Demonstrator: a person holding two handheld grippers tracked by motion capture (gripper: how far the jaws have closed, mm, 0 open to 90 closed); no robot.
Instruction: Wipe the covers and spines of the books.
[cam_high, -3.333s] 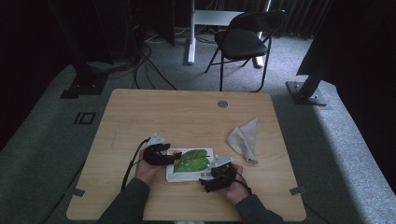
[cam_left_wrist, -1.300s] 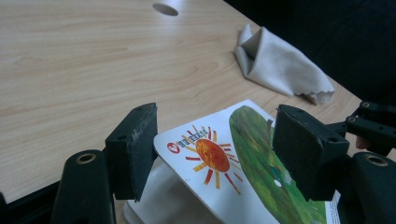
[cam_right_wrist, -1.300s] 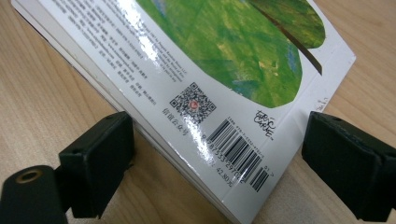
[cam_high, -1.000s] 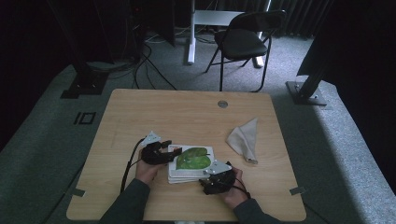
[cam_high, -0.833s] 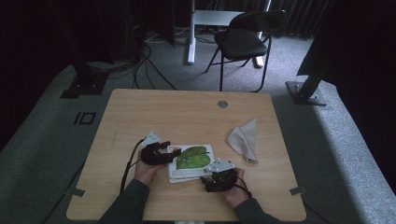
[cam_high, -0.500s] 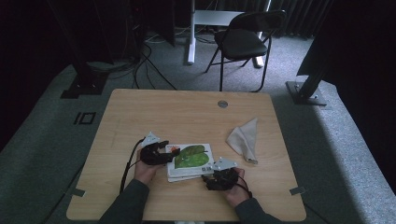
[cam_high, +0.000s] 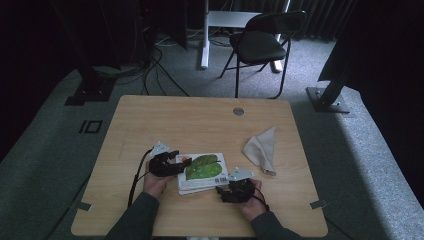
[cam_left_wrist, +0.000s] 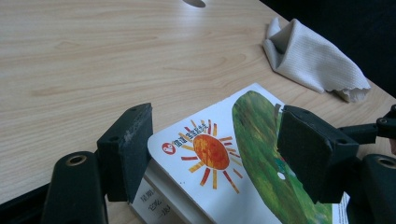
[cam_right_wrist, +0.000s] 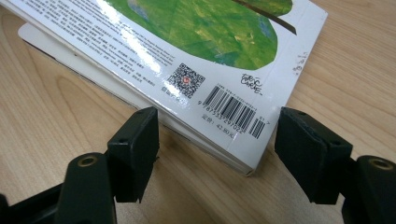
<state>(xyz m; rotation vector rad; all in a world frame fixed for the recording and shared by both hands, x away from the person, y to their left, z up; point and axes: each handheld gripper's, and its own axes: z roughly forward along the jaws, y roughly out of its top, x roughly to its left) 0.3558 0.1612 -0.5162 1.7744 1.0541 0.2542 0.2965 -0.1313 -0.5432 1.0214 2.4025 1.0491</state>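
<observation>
1. Near your edge of the wooden table (cam_high: 200, 120), between your two hands, lies the picture book (cam_high: 202, 172), back cover up with the green leaf, barcode and sun showing. It rests flat, and a lower white leaf or cover sticks out a little under its near edge in the right gripper view, so it looks not quite squared shut.

2. Your left gripper (cam_high: 184, 163) sits at the book's left corner with its jaws apart. In the left gripper view (cam_left_wrist: 212, 154) the corner with the sun lies between the pads, yet neither pad presses on it. That placement reads as bracing or lining up the corner, not as a grip.

3. Your right gripper (cam_high: 231, 189) is at the book's near right corner, by the barcode. Its jaws have just been closing, but in the right gripper view (cam_right_wrist: 217, 149) they stand apart, one to each side of the corner, and the pads do not touch the board. I judge you are set to catch that corner, either to lift the cover or to nudge the pages into line.

4. Off to the right, well apart from the book, the folded white cloth (cam_high: 262, 150) lies out of the way, so nothing crowds either corner.
</observation>
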